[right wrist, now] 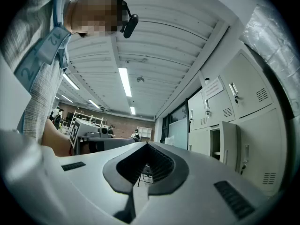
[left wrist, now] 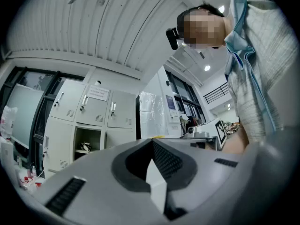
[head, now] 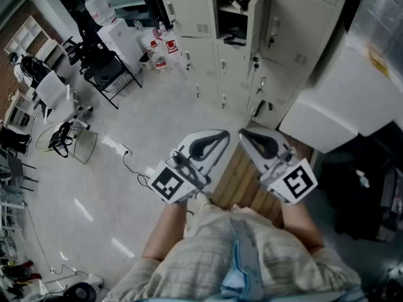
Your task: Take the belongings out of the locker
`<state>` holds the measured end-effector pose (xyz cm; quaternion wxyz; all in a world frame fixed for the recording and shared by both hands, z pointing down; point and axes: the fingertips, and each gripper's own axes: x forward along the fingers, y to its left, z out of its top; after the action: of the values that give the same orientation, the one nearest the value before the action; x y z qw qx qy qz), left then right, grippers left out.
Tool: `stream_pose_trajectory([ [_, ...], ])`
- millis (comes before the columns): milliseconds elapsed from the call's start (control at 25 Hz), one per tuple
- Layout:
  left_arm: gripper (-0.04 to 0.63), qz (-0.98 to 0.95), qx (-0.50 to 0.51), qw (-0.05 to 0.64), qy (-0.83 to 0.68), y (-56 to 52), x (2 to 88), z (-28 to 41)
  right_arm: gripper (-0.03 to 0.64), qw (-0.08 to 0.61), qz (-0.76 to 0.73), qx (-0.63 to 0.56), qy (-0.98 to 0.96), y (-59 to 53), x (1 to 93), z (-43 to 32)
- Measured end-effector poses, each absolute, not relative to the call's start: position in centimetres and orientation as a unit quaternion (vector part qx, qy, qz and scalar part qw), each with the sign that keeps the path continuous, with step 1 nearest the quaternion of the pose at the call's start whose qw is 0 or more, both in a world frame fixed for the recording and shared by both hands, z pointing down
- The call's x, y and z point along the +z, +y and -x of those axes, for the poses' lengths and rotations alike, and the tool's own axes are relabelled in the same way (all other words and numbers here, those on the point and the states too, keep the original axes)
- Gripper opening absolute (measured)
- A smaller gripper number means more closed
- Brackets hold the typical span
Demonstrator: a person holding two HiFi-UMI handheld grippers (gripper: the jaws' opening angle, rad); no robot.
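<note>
Two grippers are held out in front of the person, side by side. The left gripper (head: 221, 136) has its jaws pressed together, with nothing in them. The right gripper (head: 247, 134) is the same: jaws together and empty. Past them is bare floor (head: 157, 124), and then a wall of lockers. One locker (head: 221, 19) has its door (head: 255, 14) swung out. Some things (head: 239, 0) sit on its shelves, too small to name. I think the job is only at its start, as nothing is out yet. Next, the person needs to step close, spread one gripper's jaws, reach inside and pinch one thing.
</note>
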<state>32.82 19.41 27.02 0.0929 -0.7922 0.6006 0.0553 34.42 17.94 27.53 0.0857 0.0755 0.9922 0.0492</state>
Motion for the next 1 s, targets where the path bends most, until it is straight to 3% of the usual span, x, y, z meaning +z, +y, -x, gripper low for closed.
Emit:
stream_pose_trajectory([
  [440, 0.003, 0.797, 0.058, 0.083, 0.596, 18.8, 27.4, -30.2, 0.002, 0.076, -0.070, 0.048, 0.994, 17.3, 27.9, -31.6],
  [1000, 0.003, 0.790, 0.091, 0.071, 0.602, 18.2, 26.4, -20.5, 0.003, 0.096, -0.060, 0.037, 0.993, 17.3, 26.7, -23.0],
])
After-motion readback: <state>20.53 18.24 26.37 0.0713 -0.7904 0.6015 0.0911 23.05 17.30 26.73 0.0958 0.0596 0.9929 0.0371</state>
